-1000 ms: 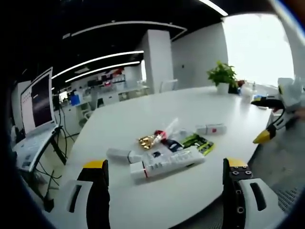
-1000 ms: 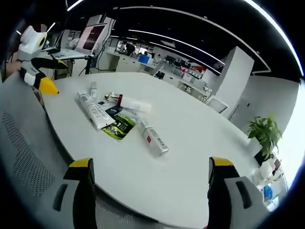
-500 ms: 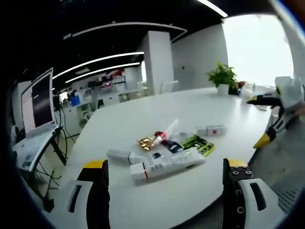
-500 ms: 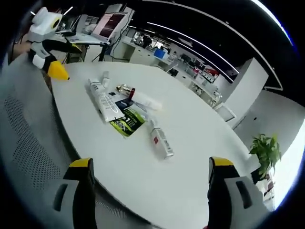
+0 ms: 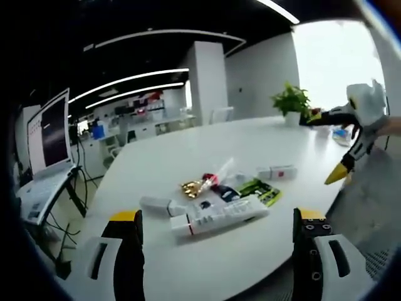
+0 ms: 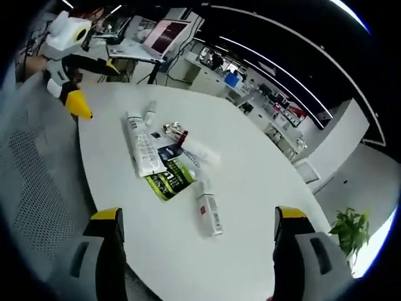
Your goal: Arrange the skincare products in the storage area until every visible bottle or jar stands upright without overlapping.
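Observation:
Several skincare products lie flat in a cluster on the white table (image 5: 188,147). A long white tube (image 5: 219,216) lies nearest, with a small white bottle (image 5: 156,204) to its left. Behind are a gold-capped item (image 5: 194,185), a clear tube with a red cap (image 5: 220,169), a green sachet (image 5: 262,189) and a white tube with a red label (image 5: 276,170). My left gripper (image 5: 217,215) stands open, short of the cluster. My right gripper (image 6: 198,214) is open above the red-label tube (image 6: 208,214); the long tube (image 6: 143,147) and green sachet (image 6: 168,182) lie beyond. Each gripper appears in the other's view, right (image 5: 324,145), left (image 6: 94,84).
A grey mesh chair (image 6: 37,188) stands at the table's near edge. A screen on a stand (image 5: 53,135) is off the left side. A potted plant (image 5: 291,100) sits at the table's far end.
My right gripper has lifted and tipped, so its view looks more steeply down on the cluster. In the left gripper view it has risen. The products and left gripper stay still.

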Available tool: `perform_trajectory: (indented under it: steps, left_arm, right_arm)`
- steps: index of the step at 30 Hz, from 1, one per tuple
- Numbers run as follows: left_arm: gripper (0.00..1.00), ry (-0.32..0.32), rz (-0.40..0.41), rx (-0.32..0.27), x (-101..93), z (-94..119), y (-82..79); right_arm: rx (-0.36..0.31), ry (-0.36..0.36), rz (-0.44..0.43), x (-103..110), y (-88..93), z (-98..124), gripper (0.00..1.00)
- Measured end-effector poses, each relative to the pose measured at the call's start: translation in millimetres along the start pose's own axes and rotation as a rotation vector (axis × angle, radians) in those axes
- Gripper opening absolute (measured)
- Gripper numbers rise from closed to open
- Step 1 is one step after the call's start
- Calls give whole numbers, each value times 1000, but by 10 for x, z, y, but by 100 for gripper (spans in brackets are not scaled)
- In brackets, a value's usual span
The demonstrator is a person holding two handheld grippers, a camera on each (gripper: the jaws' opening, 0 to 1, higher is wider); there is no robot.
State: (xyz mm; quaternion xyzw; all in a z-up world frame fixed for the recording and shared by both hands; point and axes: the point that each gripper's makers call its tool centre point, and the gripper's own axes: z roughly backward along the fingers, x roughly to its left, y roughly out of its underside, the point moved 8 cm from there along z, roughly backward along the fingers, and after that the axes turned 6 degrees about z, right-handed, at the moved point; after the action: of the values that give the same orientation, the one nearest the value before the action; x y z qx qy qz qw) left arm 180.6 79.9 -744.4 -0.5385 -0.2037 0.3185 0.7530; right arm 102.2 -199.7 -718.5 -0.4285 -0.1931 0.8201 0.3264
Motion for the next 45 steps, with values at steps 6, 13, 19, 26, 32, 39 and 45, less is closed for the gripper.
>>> perform_trajectory:
  steps: [6, 13, 19, 26, 32, 39, 45]
  left_arm:
    - [97, -7, 2, -13, 8, 3, -7]
    - [97, -12, 3, -15, 9, 8, -10]
    - [97, -9, 5, -15, 7, 12, -10]
    - [97, -7, 5, -14, 4, 13, -8]
    - [97, -9, 5, -15, 7, 15, -10]
    - [97, -13, 5, -15, 11, 18, -11]
    - [97, -26, 5, -19, 25, 22, -14]
  right_arm:
    - [-15, -42, 69, -145, -107, -95, 100]
    - [-21, -89, 160, -271, -187, -177, 100]
    - [-40, -130, 194, -383, -277, -242, 100]
    - [-47, -173, 256, -485, -362, -355, 100]
    - [-38, -198, 299, -590, -426, -492, 100]
    - [-33, -237, 350, -694, -507, -701, 100]
    - [-16, -270, 367, -701, -498, -877, 100]
